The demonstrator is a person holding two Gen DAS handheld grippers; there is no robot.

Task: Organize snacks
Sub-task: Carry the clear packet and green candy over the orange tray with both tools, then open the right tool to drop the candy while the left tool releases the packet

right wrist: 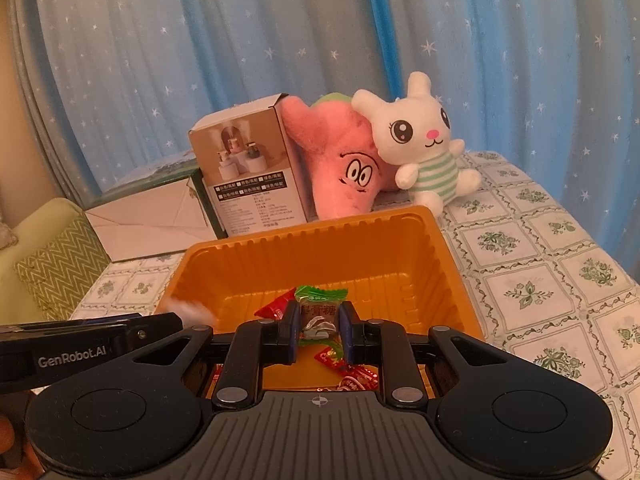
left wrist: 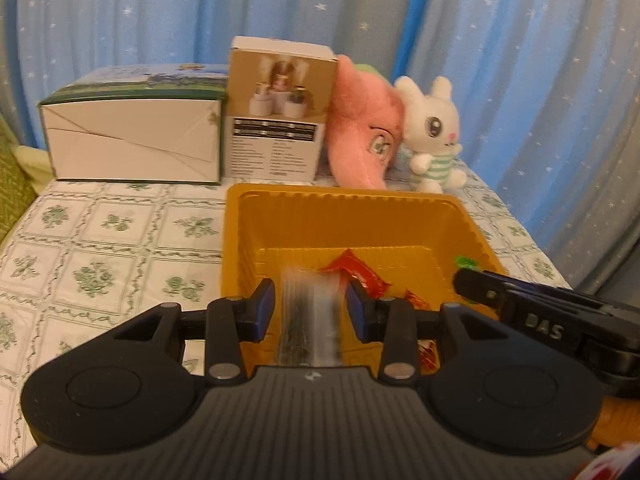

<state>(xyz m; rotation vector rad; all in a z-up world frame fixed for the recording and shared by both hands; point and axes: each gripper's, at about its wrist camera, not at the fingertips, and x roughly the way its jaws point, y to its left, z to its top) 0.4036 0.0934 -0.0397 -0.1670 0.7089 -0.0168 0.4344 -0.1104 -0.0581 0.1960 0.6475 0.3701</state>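
An orange plastic tray (left wrist: pixel 344 196) (right wrist: pixel 312 232) stands on the floral tablecloth, with red-wrapped candies (left wrist: pixel 356 272) (right wrist: pixel 348 372) on its floor. My left gripper (left wrist: pixel 310 310) hovers over the tray's near left part. A clear, silvery snack packet (left wrist: pixel 310 316) stands between its blue pads, streaked with blur, and a thin gap shows at the left pad. The right wrist view shows this gripper (right wrist: pixel 172 322) from the side with a white blur at its tip. My right gripper (right wrist: pixel 320 328) (left wrist: pixel 464 284) is shut on a green-wrapped candy (right wrist: pixel 320 308) above the tray's near right part.
Behind the tray stand a white and green carton (left wrist: pixel 132 140), a tall brown product box (left wrist: pixel 276 120), a pink plush (left wrist: pixel 360 132) and a white rabbit plush (left wrist: pixel 432 132). Blue starred curtains hang behind. A green cushion (right wrist: pixel 52 264) lies off the table's left edge.
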